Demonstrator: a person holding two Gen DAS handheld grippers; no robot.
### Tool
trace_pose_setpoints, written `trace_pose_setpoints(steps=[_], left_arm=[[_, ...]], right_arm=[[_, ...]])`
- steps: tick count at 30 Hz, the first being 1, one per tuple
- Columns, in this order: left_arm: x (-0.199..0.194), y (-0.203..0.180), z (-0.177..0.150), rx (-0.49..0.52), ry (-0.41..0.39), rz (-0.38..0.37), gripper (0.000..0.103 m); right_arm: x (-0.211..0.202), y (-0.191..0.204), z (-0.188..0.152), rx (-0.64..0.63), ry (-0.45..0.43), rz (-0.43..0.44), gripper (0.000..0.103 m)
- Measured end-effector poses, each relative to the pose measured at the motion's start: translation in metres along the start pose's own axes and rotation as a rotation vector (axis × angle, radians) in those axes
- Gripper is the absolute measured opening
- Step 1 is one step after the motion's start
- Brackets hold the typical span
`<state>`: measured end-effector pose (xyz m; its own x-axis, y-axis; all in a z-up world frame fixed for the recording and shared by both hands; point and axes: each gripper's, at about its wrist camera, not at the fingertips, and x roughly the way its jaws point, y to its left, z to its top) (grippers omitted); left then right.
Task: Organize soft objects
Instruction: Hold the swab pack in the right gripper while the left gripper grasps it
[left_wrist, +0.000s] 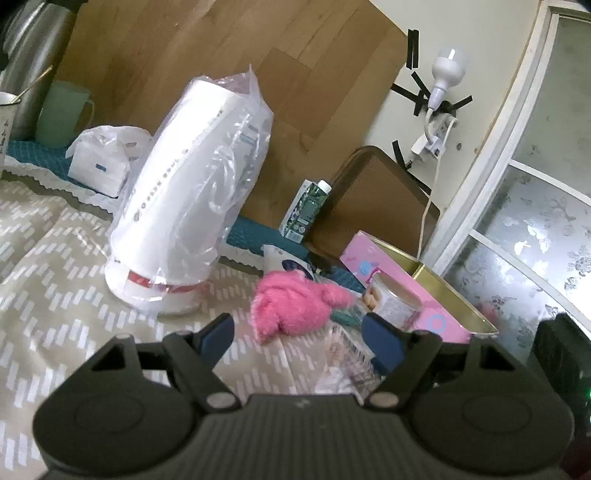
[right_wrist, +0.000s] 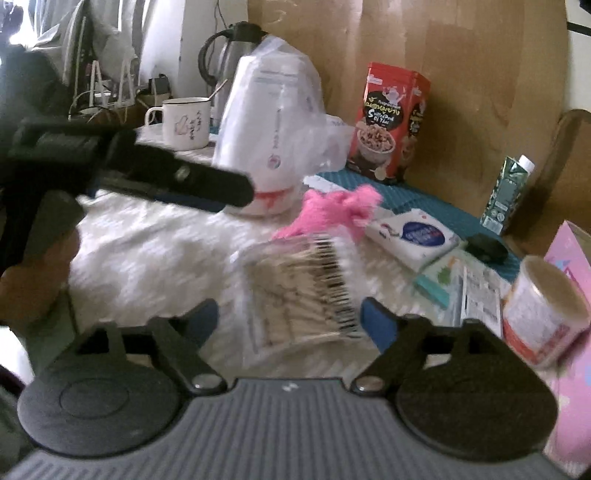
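I judge fluffy pink plush cloth light, squashy, non-slip; pinch bunched middle. Left gripper jaws apart, empty. Right gripper jaws apart, over clear cotton-swab packet.

Both wrist views low, tableward, overlapping

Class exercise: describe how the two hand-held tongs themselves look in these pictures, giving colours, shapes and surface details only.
Both tongs, left and right, look alike: a grey ribbed body, two round black discs beside it, black angled arms on silver rivets, and blue pads at the tips. No cables, sleeves or markings can be made out.
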<state>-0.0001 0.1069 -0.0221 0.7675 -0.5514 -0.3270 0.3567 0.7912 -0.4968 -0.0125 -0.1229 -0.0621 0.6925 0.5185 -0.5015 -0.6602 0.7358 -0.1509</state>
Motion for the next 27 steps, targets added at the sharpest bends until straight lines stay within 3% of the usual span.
trace_pose_setpoints(steps=[6, 11, 14, 16, 19, 21, 27], left_arm=[[0.008, -0.013, -0.002, 0.042, 0.056, 0.024, 0.073], [0.015, -0.036, -0.015, 0.075, 0.136, -0.019, 0.070], [0.019, -0.047, -0.019, 0.122, 0.155, 0.007, 0.068], [0.023, -0.048, -0.018, 0.151, 0.149, 0.096, 0.068], [0.023, -0.029, -0.011, 0.050, 0.160, 0.115, 0.068], [0.016, -0.020, -0.006, -0.009, 0.146, 0.098, 0.068], [-0.005, -0.023, -0.002, -0.007, 0.130, 0.068, 0.070]], right_arm=[[-0.006, -0.001, -0.007, 0.053, -0.014, -0.024, 0.091], [-0.008, -0.016, -0.010, 0.127, -0.014, -0.023, 0.091], [-0.010, -0.017, -0.011, 0.159, 0.002, 0.046, 0.088], [-0.017, -0.015, -0.011, 0.190, 0.003, 0.173, 0.087], [-0.028, -0.007, -0.012, 0.187, -0.015, 0.278, 0.086], [-0.034, -0.007, -0.012, 0.185, -0.031, 0.260, 0.086], [-0.034, -0.020, -0.013, 0.215, -0.046, 0.179, 0.086]])
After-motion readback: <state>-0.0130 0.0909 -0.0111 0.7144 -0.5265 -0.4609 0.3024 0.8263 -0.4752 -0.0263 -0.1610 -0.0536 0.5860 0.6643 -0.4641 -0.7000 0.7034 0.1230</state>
